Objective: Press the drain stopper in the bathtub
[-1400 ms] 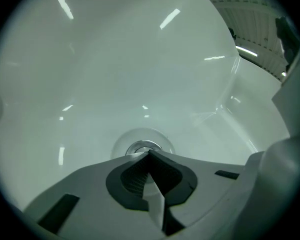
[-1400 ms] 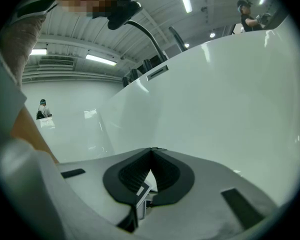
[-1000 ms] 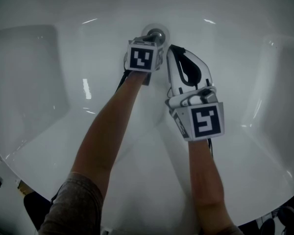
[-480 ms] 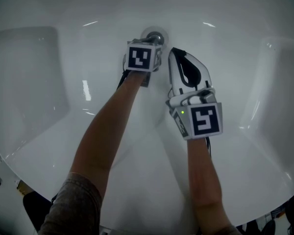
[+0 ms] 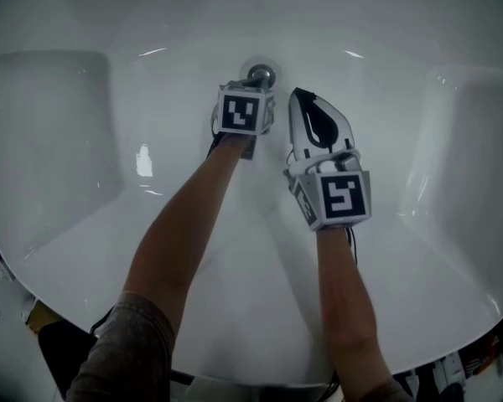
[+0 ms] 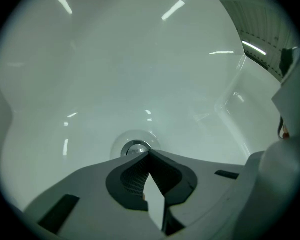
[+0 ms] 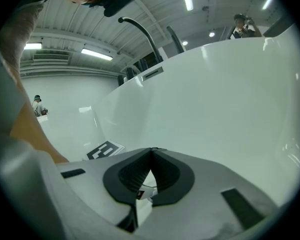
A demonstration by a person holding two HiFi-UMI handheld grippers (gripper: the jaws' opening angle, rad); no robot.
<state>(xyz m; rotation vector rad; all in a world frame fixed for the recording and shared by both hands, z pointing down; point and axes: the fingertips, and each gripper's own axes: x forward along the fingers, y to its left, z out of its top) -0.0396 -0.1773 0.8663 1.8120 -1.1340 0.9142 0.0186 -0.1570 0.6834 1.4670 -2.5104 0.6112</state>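
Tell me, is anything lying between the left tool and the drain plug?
Nothing. In the left gripper view the closed left tool has its tip right at the drain plug's edge, with only bare white tub around; contact can't be judged.

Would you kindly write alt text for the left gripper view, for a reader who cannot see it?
The left gripper, grey jaws closed on nothing, points at a round chrome drain stopper just beyond its tips, in the floor of a glossy white bathtub.
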